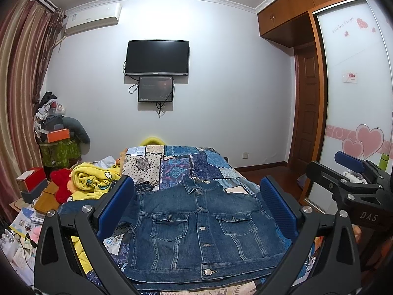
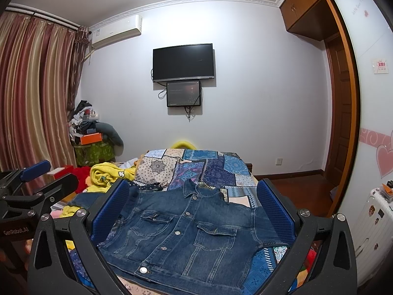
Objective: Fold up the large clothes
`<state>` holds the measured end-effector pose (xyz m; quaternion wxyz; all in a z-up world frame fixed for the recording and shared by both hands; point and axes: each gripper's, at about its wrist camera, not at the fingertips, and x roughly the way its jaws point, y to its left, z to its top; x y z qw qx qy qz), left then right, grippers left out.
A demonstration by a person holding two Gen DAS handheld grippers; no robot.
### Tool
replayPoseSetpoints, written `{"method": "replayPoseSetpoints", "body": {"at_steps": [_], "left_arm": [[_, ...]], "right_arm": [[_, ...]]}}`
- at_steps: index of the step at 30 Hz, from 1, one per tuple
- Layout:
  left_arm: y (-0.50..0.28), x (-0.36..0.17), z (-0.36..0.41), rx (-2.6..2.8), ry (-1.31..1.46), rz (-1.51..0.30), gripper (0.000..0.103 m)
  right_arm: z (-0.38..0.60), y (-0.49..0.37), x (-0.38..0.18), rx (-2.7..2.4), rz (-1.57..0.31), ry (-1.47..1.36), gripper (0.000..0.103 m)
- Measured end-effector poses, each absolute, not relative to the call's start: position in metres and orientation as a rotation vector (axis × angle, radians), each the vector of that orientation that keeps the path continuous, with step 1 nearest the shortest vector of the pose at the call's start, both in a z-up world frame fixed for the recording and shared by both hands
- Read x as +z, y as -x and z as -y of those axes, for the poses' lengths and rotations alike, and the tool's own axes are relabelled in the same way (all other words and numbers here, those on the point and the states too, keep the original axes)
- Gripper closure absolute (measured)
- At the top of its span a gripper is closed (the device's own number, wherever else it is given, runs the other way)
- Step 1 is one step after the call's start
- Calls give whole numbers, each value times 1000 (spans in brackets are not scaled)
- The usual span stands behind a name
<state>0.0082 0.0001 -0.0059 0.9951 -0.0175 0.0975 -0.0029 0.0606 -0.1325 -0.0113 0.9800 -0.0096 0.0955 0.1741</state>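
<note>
Denim jacket (image 1: 199,231): flat on the bed (image 1: 172,164), front up and buttoned, just ahead of both grippers; sleeves seemingly tucked in (body fold probably remaining). Left gripper (image 1: 196,211): spread, holding nothing. Right gripper (image 2: 194,211): spread, holding nothing. Containers: green bin (image 2: 94,153), far left of the right gripper, heaped with clothes.

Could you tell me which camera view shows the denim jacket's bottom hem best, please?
The left wrist view: the denim jacket lies square-on, its hem and lowest button visible between the open tongs. In the right wrist view the jacket appears at an angle, and the tongs' frame covers part of the hem.
</note>
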Motion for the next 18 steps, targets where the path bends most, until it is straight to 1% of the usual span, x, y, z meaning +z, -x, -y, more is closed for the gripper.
{"method": "replayPoseSetpoints", "body": {"at_steps": [18], "left_arm": [[-8, -5, 0, -6, 35, -195, 0]], "right_arm": [[135, -61, -9, 351, -195, 14, 0]]}}
